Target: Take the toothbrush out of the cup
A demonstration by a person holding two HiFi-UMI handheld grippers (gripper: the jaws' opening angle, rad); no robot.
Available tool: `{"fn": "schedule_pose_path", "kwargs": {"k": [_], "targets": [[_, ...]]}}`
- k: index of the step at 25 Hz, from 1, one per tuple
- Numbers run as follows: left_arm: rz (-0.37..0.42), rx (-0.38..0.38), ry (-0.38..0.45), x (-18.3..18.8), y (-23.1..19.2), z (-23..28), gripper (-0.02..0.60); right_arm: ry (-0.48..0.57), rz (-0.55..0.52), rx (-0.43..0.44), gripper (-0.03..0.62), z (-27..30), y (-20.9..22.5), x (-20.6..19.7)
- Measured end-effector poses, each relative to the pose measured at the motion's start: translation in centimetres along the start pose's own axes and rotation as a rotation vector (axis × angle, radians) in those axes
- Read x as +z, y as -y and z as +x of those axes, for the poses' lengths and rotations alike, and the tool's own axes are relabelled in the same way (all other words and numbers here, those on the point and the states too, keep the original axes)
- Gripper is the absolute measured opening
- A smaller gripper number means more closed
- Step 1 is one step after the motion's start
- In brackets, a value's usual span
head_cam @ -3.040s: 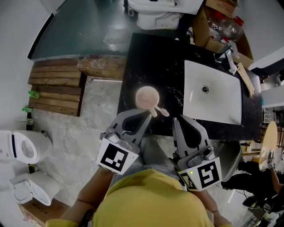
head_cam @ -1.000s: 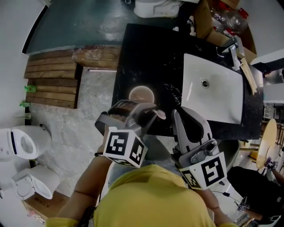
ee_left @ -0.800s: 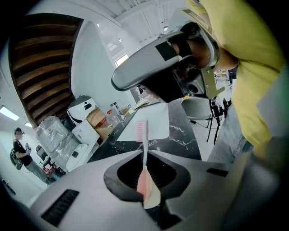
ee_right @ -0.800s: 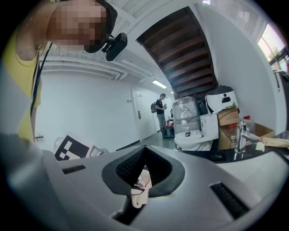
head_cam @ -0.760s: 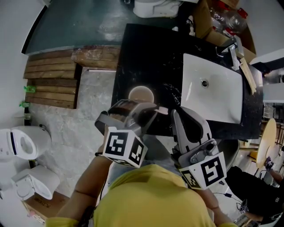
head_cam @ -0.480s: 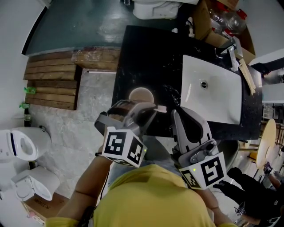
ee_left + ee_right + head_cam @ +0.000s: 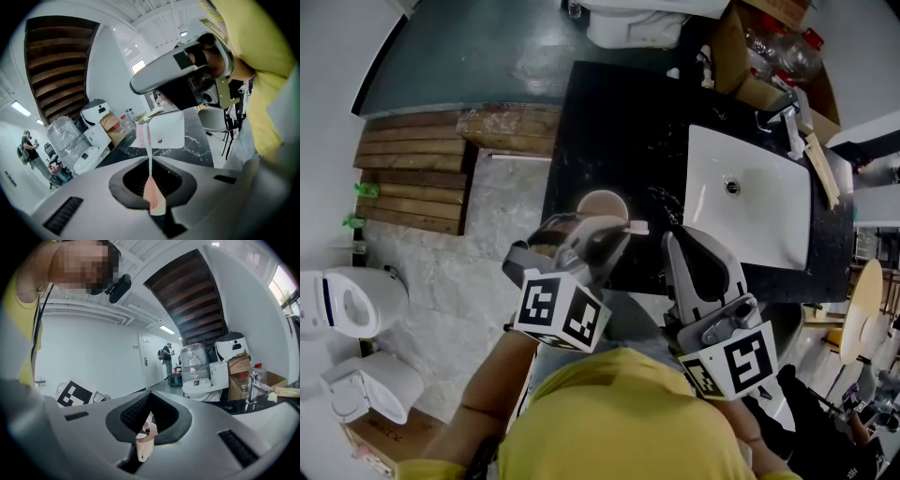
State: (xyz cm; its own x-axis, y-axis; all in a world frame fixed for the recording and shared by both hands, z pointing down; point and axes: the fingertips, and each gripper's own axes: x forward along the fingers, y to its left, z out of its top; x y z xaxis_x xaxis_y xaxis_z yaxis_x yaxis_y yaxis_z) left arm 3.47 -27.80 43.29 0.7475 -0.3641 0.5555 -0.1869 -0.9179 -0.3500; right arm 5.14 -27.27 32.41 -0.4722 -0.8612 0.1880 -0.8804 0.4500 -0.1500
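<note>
A pink toothbrush (image 7: 637, 227) is clamped by its handle in my left gripper (image 7: 617, 234), level and pointing right, clear of the cup. In the left gripper view the toothbrush (image 7: 149, 157) rises from the shut left gripper (image 7: 154, 207), bristles uppermost. The beige-pink cup (image 7: 602, 203) stands upright on the black counter (image 7: 619, 122), just beyond the left gripper's tips. My right gripper (image 7: 676, 251) is shut beside it, over the counter's front edge. In the right gripper view a small pale pink shape shows at the tip of the right gripper (image 7: 143, 446); what it is I cannot tell.
A white sink (image 7: 750, 197) with a faucet (image 7: 787, 122) is set into the counter on the right. Cardboard boxes (image 7: 764, 56) and a toilet (image 7: 637, 23) stand behind. A wooden pallet (image 7: 412, 178) and another toilet (image 7: 347, 309) lie to the left.
Three seconds ago the toothbrush rested in the cup with the left gripper at it. The left gripper has since turned over and drawn it out; over the last second hardly anything moved.
</note>
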Motion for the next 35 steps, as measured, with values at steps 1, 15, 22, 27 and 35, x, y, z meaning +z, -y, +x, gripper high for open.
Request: {"fn": "schedule_pose_path", "kwargs": {"k": [1,15,22,27,35], "targets": [[-0.011,0.007,0.005,0.1,-0.2,-0.1,0.026,0.0,-0.001,0.002,0.017,0.1,0.0,0.1],[-0.257,0.151,0.094,0.0,-3.1,-1.5,0.026,0.012,-0.01,0.042,0.017,0.5,-0.3,0.6],[-0.358,0.229,0.165,1.0,-4.5,-3.3,0.026,0.019,-0.02,0.07,0.017,0.9,-0.7,0.7],[-0.375,0.281,0.196,2.0,-5.1,-4.9,0.026,0.021,-0.033,0.075,0.017,1.2,-0.8,0.4],[-0.386,0.328,0.237,3.8,-5.5,-6.9,0.026,0.037,-0.043,0.092,0.017,1.1,-0.9,0.7]]}}
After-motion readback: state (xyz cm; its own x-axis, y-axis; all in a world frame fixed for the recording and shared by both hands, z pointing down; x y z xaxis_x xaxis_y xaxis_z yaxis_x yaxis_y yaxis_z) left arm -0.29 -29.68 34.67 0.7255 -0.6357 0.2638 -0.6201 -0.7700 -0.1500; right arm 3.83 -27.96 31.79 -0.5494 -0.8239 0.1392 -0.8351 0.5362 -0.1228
